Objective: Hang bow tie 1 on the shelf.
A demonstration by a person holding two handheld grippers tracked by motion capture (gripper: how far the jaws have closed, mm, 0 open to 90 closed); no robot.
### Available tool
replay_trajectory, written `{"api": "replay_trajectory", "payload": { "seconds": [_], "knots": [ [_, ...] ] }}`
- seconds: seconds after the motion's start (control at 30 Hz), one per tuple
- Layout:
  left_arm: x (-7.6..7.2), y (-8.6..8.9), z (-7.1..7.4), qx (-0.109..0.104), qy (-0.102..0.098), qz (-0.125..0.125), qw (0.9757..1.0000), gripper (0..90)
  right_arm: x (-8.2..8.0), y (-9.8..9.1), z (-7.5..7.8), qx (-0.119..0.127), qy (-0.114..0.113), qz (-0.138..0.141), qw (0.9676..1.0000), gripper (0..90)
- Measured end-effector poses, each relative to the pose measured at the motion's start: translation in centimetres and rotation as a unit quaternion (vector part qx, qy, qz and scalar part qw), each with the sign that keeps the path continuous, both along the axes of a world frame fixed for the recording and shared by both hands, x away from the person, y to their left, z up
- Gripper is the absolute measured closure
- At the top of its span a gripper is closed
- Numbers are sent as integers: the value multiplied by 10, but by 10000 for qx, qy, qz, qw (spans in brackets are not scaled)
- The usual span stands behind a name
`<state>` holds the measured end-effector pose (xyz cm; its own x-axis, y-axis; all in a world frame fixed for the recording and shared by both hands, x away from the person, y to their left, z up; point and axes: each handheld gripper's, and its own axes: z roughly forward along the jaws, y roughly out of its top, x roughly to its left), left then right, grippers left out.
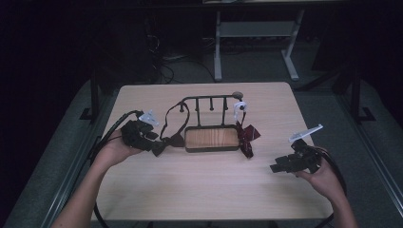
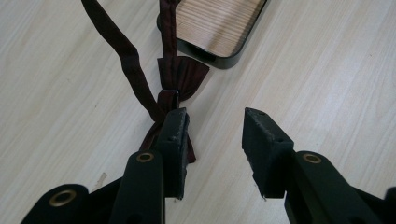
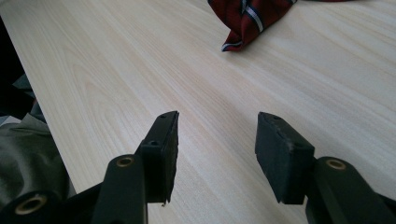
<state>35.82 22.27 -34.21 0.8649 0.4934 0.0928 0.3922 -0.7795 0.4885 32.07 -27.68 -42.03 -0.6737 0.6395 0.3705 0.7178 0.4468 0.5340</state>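
At the left of the table [image 1: 142,190] we see the left gripper [image 2: 212,126] with its jaws apart over bare wood. The dark bow tie [image 2: 180,77] lies on the table touching the outer side of its left-hand jaw, not between the two; its strap runs up to the black rack [image 1: 209,100]. Next comes the rack's wooden tray [image 1: 211,137], then a red striped bow tie [image 1: 247,135] hanging at its right end. Farther right, the right gripper [image 3: 215,135] rests with jaws apart, nothing between them, well apart from the red tie.
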Motion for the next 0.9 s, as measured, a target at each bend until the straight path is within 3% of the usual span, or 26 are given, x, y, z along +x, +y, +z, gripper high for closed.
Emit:
{"api": "replay_trajectory", "payload": {
  "seconds": [0.9],
  "knots": [
    [-16,-1,-24,-118,55,-38,9999,532,0,0,-1,-38,15,-5,10000,491]
  ]
}}
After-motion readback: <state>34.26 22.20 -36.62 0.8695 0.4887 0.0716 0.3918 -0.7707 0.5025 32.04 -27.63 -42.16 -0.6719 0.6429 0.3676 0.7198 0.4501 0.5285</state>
